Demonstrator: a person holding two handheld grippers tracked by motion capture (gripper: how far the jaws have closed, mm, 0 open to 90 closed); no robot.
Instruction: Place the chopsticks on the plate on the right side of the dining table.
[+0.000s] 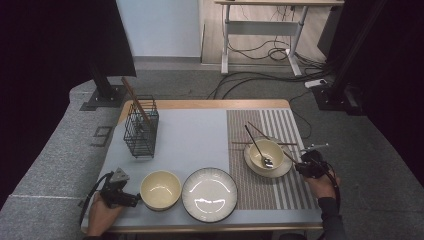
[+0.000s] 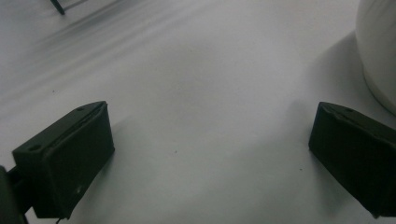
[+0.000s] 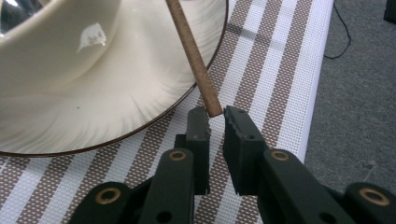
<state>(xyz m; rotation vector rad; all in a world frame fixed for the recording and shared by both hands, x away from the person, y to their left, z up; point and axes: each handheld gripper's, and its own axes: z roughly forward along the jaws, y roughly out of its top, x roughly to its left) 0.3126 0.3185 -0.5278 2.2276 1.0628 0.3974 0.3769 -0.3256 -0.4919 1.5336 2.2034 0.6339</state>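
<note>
— So what's the right gripper point(image 3: 215, 113) doing at the near right corner?
— Its jaws are nearly together around the near tip of a chopstick point(image 3: 192, 58), though I can't tell for sure that they've truly clamped it. I'd judge the step in hand is the pick-up itself: taking hold of the stick's end.

— And where does the chopstick lie?
— Its near end sits just off the saucer point(image 1: 285, 169) edge over the striped placemat point(image 1: 259, 190); from there it rises across the saucer toward the small bowl point(image 1: 265, 152) with the spoon point(image 1: 258, 146) in it. The long axis runs from the gripper away and to the left, free end pointing toward the far left.

— What does the next move call for?
— Probably a firm squeeze first, since the grip is at the very tip, then a lift that keeps the stick from swinging. The wire rack point(image 1: 141, 126) at the far left, already holding a stick, looks like the likely destination.

— And the left gripper point(image 2: 210, 149)?
— Jaws wide apart, low over the grey mat point(image 2: 196, 84), holding nothing, just beside the cream bowl point(image 1: 160, 189)
</note>
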